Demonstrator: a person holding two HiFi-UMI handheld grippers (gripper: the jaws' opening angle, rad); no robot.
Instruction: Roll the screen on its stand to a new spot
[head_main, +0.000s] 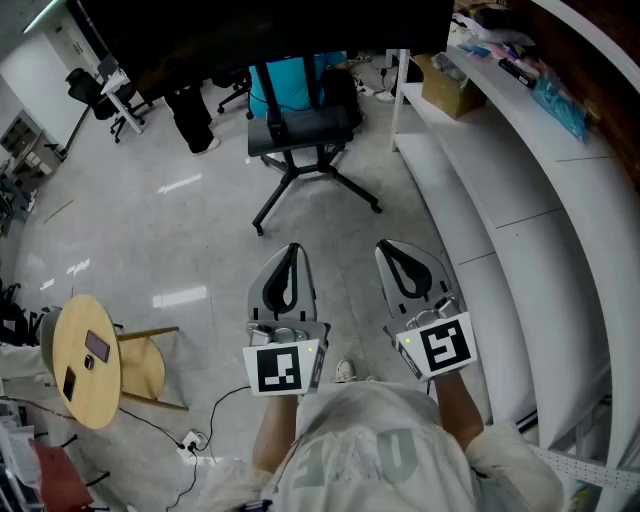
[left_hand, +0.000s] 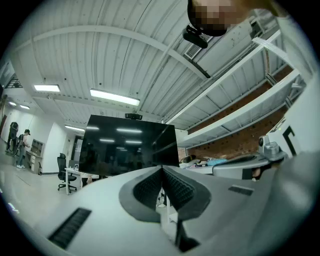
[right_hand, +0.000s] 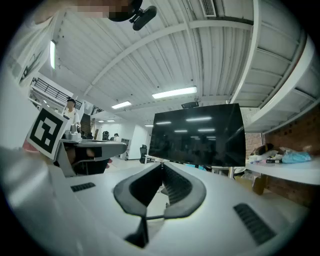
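The large black screen (head_main: 260, 25) fills the top edge of the head view, well ahead of both grippers. It also shows dark and unlit in the left gripper view (left_hand: 130, 145) and in the right gripper view (right_hand: 197, 135). A white upright post (head_main: 398, 100) stands under its right end. My left gripper (head_main: 293, 247) and right gripper (head_main: 385, 245) are held side by side close to my body, pointing forward over the floor. Both are shut with nothing between the pads, as the left gripper (left_hand: 161, 168) and right gripper (right_hand: 161, 164) show from their own views.
A black office chair (head_main: 300, 130) on a star base stands between me and the screen. Curved white shelving (head_main: 520, 200) runs along the right, with a cardboard box (head_main: 450, 90) on it. A round wooden table (head_main: 85, 360) sits at the left; cables and a power strip (head_main: 195, 440) lie near it.
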